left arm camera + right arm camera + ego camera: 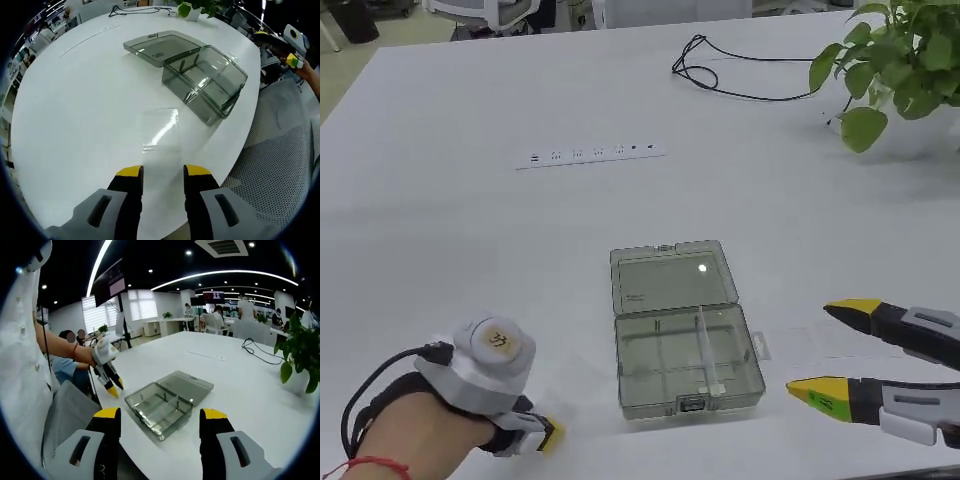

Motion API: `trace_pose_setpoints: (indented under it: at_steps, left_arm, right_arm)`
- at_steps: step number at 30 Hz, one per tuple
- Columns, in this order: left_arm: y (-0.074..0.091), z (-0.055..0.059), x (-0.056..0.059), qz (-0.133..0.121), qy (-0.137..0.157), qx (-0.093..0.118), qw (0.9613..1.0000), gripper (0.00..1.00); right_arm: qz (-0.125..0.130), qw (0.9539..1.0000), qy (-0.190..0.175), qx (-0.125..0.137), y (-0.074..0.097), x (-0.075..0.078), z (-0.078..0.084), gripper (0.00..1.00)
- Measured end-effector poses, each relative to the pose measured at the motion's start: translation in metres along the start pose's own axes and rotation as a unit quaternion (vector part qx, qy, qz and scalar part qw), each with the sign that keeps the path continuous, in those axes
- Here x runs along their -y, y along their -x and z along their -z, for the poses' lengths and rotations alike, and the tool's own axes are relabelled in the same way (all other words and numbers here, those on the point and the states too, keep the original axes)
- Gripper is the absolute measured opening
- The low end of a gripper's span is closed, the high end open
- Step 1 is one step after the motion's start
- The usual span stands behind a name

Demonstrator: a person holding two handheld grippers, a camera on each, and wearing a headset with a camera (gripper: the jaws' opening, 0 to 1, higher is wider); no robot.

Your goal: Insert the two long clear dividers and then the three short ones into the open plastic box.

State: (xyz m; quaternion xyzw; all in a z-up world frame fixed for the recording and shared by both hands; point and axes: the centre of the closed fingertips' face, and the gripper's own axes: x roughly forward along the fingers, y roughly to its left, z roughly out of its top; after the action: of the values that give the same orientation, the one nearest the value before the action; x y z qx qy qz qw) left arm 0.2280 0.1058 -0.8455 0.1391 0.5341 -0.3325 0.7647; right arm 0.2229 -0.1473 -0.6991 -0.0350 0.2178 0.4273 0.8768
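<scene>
The grey see-through box (660, 385) lies open at the table's near middle, its lid (672, 275) flat behind it. One long clear divider (708, 352) stands inside, toward the right. My left gripper (161, 172) is open just short of clear dividers (161, 129) lying flat on the table, with the box (207, 82) beyond them. In the head view the left gripper (548, 435) is down-left of the box. My right gripper (832, 350) is open to the right of the box, above more faint clear pieces (810, 340). The right gripper view has the box (159, 409) ahead of open jaws.
A white power strip (590, 153) lies at mid table, with a black cable (720, 70) and a potted plant (900, 60) at the far right. The table's near edge is close, and a mesh chair (280, 150) stands beside it. People sit at desks in the background.
</scene>
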Motion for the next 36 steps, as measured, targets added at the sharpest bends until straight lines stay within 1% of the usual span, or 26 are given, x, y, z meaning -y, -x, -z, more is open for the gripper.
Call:
trace_pose_setpoints:
  at_steps: [1,3,4,8,10,11,14,16,17,18,20,21,23,25,26,28,29,30,32,34,35,36]
  left_arm:
    - [0.001,-0.001,0.002,0.005,0.008,0.009,0.9999,0.30]
    - [0.003,-0.002,0.003,0.009,0.019,0.018,0.9996,0.30]
    - [0.004,-0.003,0.003,0.013,0.026,0.026,0.9992,0.30]
    - [0.012,-0.006,0.003,0.015,0.045,0.047,0.9978,0.30]
    - [0.017,-0.011,0.002,0.017,0.058,0.065,0.9960,0.30]
    - [0.021,-0.015,0.003,0.022,0.069,0.077,0.9944,0.30]
    - [0.029,-0.024,0.004,0.028,0.085,0.102,0.9907,0.30]
    - [0.037,-0.031,0.007,0.033,0.096,0.123,0.9871,0.30]
    - [0.040,-0.037,0.008,0.038,0.104,0.137,0.9844,0.30]
    - [0.043,-0.040,0.009,0.042,0.109,0.145,0.9825,0.30]
    - [0.049,-0.048,0.014,0.050,0.112,0.162,0.9791,0.30]
    - [0.054,-0.054,0.018,0.057,0.116,0.176,0.9759,0.30]
    - [0.058,-0.060,0.022,0.063,0.120,0.186,0.9732,0.30]
    - [0.062,-0.070,0.027,0.073,0.123,0.205,0.9683,0.30]
    - [0.064,-0.076,0.031,0.081,0.126,0.217,0.9645,0.30]
    - [0.068,-0.085,0.038,0.096,0.133,0.234,0.9583,0.30]
    - [0.070,-0.088,0.040,0.100,0.134,0.239,0.9565,0.30]
    - [0.072,-0.094,0.046,0.110,0.134,0.248,0.9531,0.30]
    - [0.074,-0.102,0.052,0.120,0.135,0.259,0.9487,0.30]
    - [0.075,-0.108,0.058,0.129,0.134,0.267,0.9454,0.30]
    - [0.077,-0.112,0.062,0.135,0.131,0.274,0.9432,0.30]
    - [0.077,-0.115,0.063,0.137,0.132,0.277,0.9418,0.30]
  right_arm:
    - [0.000,1.0000,0.000,-0.001,-0.001,0.000,0.000,0.64]
    - [-0.001,1.0000,0.002,-0.005,-0.002,0.000,0.000,0.64]
    - [-0.001,1.0000,0.002,-0.006,-0.002,-0.001,-0.001,0.64]
    - [-0.004,0.9999,0.005,-0.012,-0.005,-0.002,-0.001,0.64]
    - [-0.007,0.9998,0.007,-0.015,-0.006,-0.003,0.000,0.64]
    - [-0.008,0.9997,0.009,-0.020,-0.007,-0.003,0.001,0.65]
    - [-0.012,0.9995,0.011,-0.027,-0.009,-0.004,0.002,0.65]
    - [-0.013,0.9993,0.012,-0.033,-0.010,-0.004,0.003,0.65]
    - [-0.014,0.9992,0.012,-0.034,-0.011,-0.005,0.002,0.65]
    - [-0.016,0.9992,0.010,-0.035,-0.011,-0.006,0.001,0.65]
    - [-0.018,0.9991,0.004,-0.039,-0.014,-0.008,-0.001,0.65]
    - [-0.018,0.9991,0.005,-0.039,-0.014,-0.009,-0.002,0.65]
    - [-0.020,0.9990,0.000,-0.040,-0.018,-0.011,-0.006,0.65]
    - [-0.022,0.9989,-0.010,-0.041,-0.023,-0.014,-0.011,0.65]
    - [-0.022,0.9989,-0.013,-0.038,-0.024,-0.016,-0.014,0.65]
    - [-0.022,0.9991,-0.026,-0.026,-0.029,-0.019,-0.024,0.66]
    - [-0.025,0.9986,-0.044,-0.018,-0.033,-0.023,-0.031,0.67]
    - [-0.023,0.9978,-0.059,-0.018,-0.036,-0.025,-0.034,0.69]
    - [-0.029,0.9973,-0.067,-0.001,-0.043,-0.030,-0.045,0.69]
    - [-0.031,0.9965,-0.077,0.009,-0.050,-0.032,-0.054,0.68]
    - [-0.035,0.9955,-0.086,0.016,-0.054,-0.037,-0.060,0.67]
    - [-0.039,0.9946,-0.093,0.023,-0.057,-0.041,-0.065,0.66]
